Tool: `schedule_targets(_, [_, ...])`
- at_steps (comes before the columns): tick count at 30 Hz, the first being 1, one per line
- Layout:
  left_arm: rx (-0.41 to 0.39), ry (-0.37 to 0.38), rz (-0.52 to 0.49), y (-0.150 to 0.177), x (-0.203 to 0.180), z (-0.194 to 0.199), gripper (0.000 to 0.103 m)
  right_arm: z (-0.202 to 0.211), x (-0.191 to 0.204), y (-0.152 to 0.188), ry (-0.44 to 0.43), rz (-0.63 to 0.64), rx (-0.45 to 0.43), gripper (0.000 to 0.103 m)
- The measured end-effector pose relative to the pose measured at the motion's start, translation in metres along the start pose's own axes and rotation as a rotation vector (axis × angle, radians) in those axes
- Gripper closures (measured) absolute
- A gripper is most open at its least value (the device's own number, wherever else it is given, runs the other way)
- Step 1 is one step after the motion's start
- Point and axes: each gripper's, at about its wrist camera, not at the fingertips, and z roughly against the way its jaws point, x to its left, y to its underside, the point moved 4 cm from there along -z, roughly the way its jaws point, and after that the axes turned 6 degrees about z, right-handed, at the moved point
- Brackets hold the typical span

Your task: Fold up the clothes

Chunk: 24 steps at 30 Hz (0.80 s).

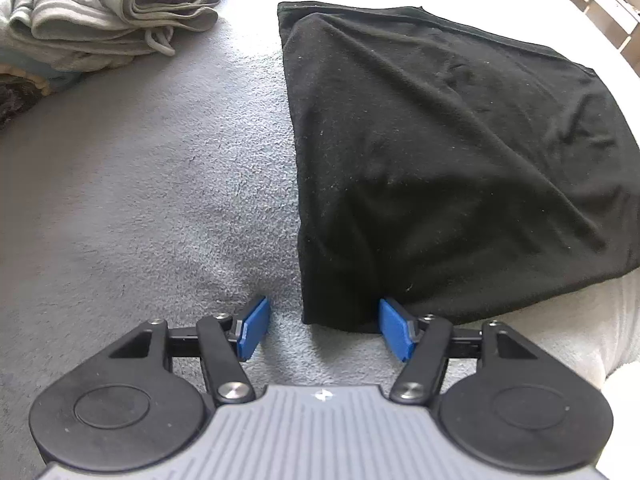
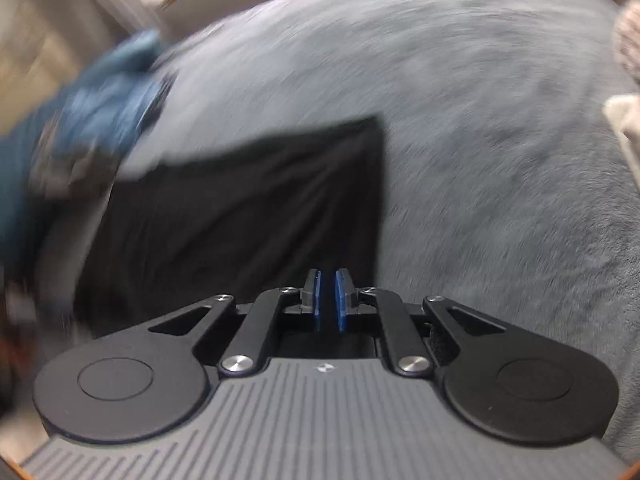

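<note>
A black garment (image 1: 460,160) lies folded on a grey fleece blanket (image 1: 140,200), its near corner reaching down between the pads of the left gripper (image 1: 324,330). That gripper's jaws are spread wide; the right-hand blue pad (image 1: 394,328) is touching or just beside the cloth's near edge, while the left-hand pad (image 1: 252,328) sits over bare blanket, apart from the cloth. Nothing is clamped. The garment's surface shows diagonal creases and specks of lint, and its left edge runs fairly straight away from the camera.

In the right wrist view, which is heavily motion-blurred, the same garment (image 2: 240,216) appears as a dark rectangle ahead of the right gripper (image 2: 328,302). Its blue pads stand pressed nearly together with only a thin slit between them; whether any cloth is pinched there cannot be told through the blur. A blue heap (image 2: 88,120) of fabric lies just beyond the garment's far left corner.

Far left in the left wrist view sits a pile of grey clothes (image 1: 108,12), well apart from the black garment, with a drawstring (image 1: 160,42) trailing onto the blanket
</note>
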Motion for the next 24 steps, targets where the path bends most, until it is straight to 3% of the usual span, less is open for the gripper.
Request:
schedule_targets(2, [0.002, -0.02, 0.007, -0.005, 0.002, 0.001, 0.038, 0.005, 0.003, 0.023, 0.01, 0.021, 0.017, 0.096])
schedule_targets(5, [0.001, -0.047, 0.012, -0.016, 0.001, -0.001, 0.037, 0.017, -0.026, 0.055, -0.072, -0.304, -0.008, 0.093])
schedule_targets(8, [-0.005, -0.066, 0.018, -0.012, -0.003, 0.003, 0.035, 0.029, -0.052, 0.092, -0.15, -0.637, -0.034, 0.073])
schedule_targets(11, [-0.012, -0.083, 0.026, 0.006, 0.005, 0.003, 0.034, 0.026, -0.06, 0.126, -0.23, -0.894, -0.019, 0.069])
schedule_targets(13, [-0.016, -0.092, 0.028, 0.006, 0.004, 0.002, 0.033, 0.023, -0.057, 0.136, -0.26, -0.954, -0.011, 0.067])
schedule_targets(16, [-0.021, -0.098, 0.035, 0.006, 0.004, 0.002, 0.032, 0.015, -0.047, 0.133, -0.324, -0.993, -0.014, 0.056])
schedule_targets(19, [-0.022, -0.088, 0.041, 0.006, 0.006, 0.003, 0.032, 0.004, -0.041, 0.127, -0.295, -0.986, -0.007, 0.053])
schedule_targets(20, [-0.023, -0.084, 0.042, 0.006, 0.007, 0.003, 0.032, -0.001, -0.04, 0.127, -0.28, -0.988, -0.004, 0.056])
schedule_targets(21, [-0.023, -0.081, 0.044, 0.006, 0.008, 0.004, 0.032, -0.002, -0.042, 0.127, -0.283, -1.002, -0.007, 0.085])
schedule_targets(22, [-0.023, -0.077, 0.046, 0.007, 0.008, 0.004, 0.032, -0.002, -0.043, 0.128, -0.285, -1.014, -0.012, 0.101])
schedule_targets(24, [-0.024, -0.07, 0.05, 0.007, 0.01, 0.004, 0.032, 0.004, -0.045, 0.126, -0.281, -0.993, -0.045, 0.1])
